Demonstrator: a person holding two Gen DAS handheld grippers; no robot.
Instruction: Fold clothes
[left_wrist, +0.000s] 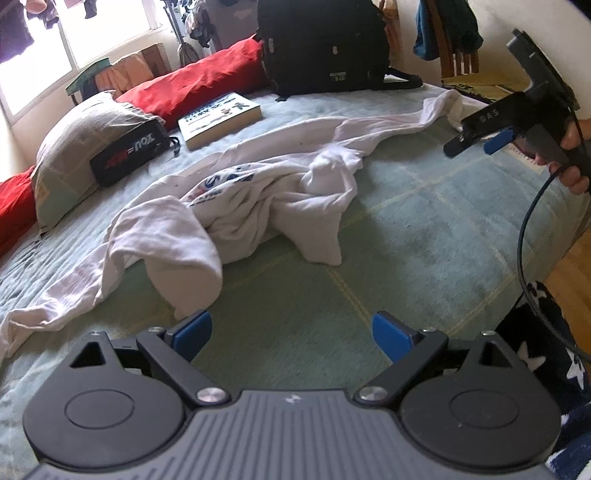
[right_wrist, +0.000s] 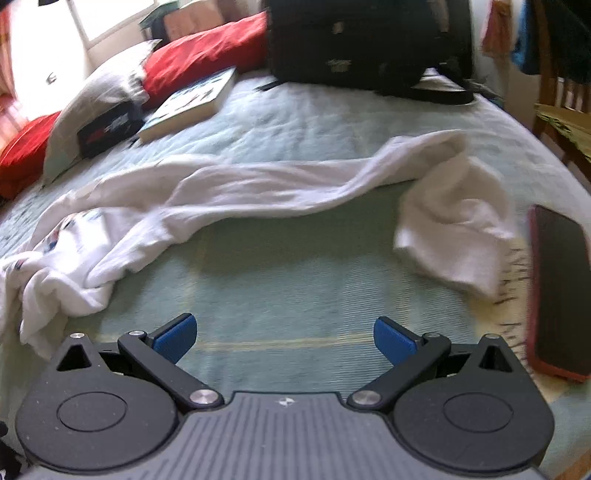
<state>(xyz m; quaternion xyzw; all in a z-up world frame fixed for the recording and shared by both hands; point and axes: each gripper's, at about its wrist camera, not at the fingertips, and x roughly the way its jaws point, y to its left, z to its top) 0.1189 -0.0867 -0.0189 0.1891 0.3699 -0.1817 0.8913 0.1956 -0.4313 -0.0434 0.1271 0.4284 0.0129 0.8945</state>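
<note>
From the left wrist view, your left gripper (left_wrist: 291, 334) hangs just above the bed (left_wrist: 406, 221) with its blue fingers (left_wrist: 194, 332) spread wide and nothing between them. The white long-sleeved shirt (left_wrist: 258, 195) lies crumpled across the pale green bedspread ahead of you, with a printed patch showing in the middle of the heap. One sleeve trails toward the left edge, and a bunched fold sits just beyond your left fingertip. Another sleeve stretches away to the far right. There your right gripper (left_wrist: 476, 142) hovers over the bed, held in your hand (left_wrist: 570, 162). Its jaws show a gap and hold nothing. Farther back lie a book (left_wrist: 219, 120), a black pouch (left_wrist: 129, 157) leaning on a grey pillow (left_wrist: 74, 147), red cushions (left_wrist: 195, 83) and a black backpack (left_wrist: 321, 48).

From the right wrist view, which is somewhat blurred, your right gripper (right_wrist: 284, 334) is likewise wide open and empty, above bare bedspread (right_wrist: 295, 288). The shirt (right_wrist: 240, 184) arcs across the bed in front of it. The bunched body lies at the left, and a long sleeve runs rightward to a cuff lying near a phone in a red case (right_wrist: 557, 291). The phone rests at the right edge of the bed. The book (right_wrist: 188, 105) and backpack (right_wrist: 365, 40) sit beyond.
</note>
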